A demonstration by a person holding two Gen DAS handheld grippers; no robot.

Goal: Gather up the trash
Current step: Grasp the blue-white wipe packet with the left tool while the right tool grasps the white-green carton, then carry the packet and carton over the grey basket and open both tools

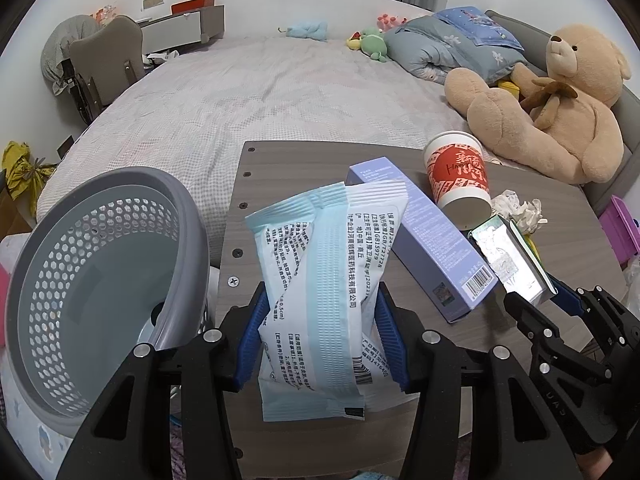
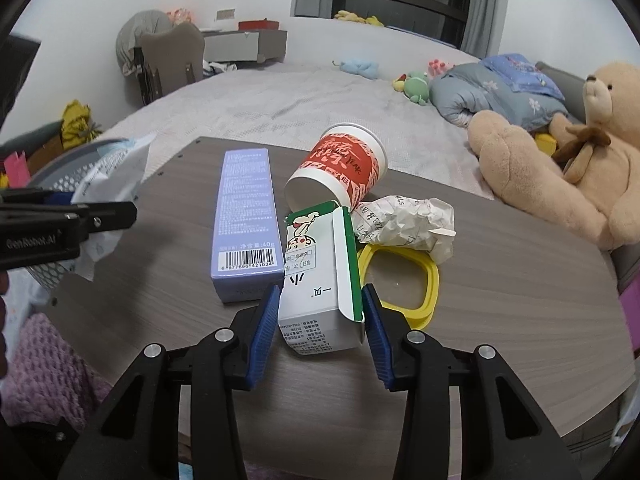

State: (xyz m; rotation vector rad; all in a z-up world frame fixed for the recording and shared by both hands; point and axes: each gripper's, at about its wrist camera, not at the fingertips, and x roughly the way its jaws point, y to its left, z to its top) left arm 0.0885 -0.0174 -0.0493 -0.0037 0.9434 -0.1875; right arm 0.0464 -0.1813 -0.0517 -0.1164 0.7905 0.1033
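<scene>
While the left gripper clamps the upright wrapper, the right gripper apparently pinches the carton lengthwise.

Both wrist views look forward, close over the shared table, toward the bed.

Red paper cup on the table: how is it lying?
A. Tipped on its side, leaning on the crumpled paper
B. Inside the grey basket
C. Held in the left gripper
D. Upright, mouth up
A: the red paper cup lies tipped, its lower side resting on the crumpled paper, on the table.
</scene>
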